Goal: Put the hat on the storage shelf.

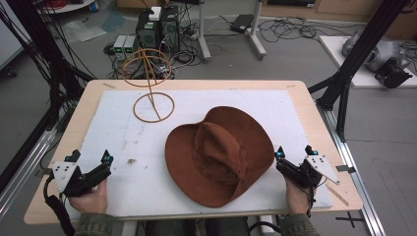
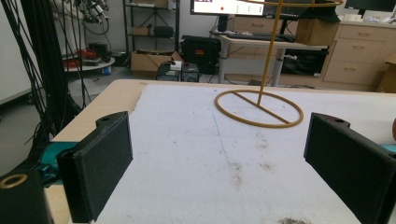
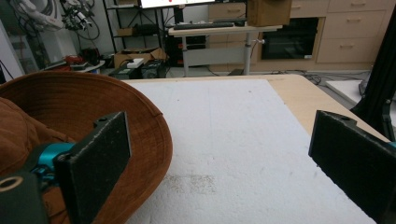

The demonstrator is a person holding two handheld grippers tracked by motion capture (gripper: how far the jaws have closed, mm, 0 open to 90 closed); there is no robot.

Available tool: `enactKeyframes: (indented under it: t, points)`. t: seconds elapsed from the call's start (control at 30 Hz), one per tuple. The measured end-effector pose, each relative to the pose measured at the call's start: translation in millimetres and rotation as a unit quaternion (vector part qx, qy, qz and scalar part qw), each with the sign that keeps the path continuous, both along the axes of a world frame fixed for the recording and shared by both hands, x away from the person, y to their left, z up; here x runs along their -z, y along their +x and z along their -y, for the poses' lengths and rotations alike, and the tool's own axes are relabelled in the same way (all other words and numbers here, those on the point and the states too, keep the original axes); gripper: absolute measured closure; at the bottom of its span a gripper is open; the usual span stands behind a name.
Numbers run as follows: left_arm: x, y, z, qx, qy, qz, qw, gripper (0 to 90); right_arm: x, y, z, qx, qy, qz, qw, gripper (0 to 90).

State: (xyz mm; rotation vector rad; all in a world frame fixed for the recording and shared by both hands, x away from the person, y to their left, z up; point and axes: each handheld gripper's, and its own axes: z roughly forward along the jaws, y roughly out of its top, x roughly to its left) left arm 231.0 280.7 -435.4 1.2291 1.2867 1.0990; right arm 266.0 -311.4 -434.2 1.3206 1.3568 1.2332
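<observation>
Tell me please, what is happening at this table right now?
A person sits at the table with tongs in each hand. A brown hat lies on the white mat, and a yellow wire stand rises at the far side. The left tongs and the right tongs both rest near the front edge with jaws open, holding nothing. The right tongs are beside the hat's brim, so nothing is picked up yet.
</observation>
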Motion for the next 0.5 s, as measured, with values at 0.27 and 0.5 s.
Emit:
enactKeyframes:
  t: [0.27,0.5]
  points:
    - [0.9,4.0,0.6,0.001,-0.003,0.001,1.0000,8.2,0.6,-1.2,2.5,-0.001,0.002,0.000,1.0000,4.9]
    - [0.6,5.6,2.3,0.002,-0.006,0.001,1.0000,8.2,0.6,-3.9,5.2,0.002,0.003,-0.002,1.0000,4.9]
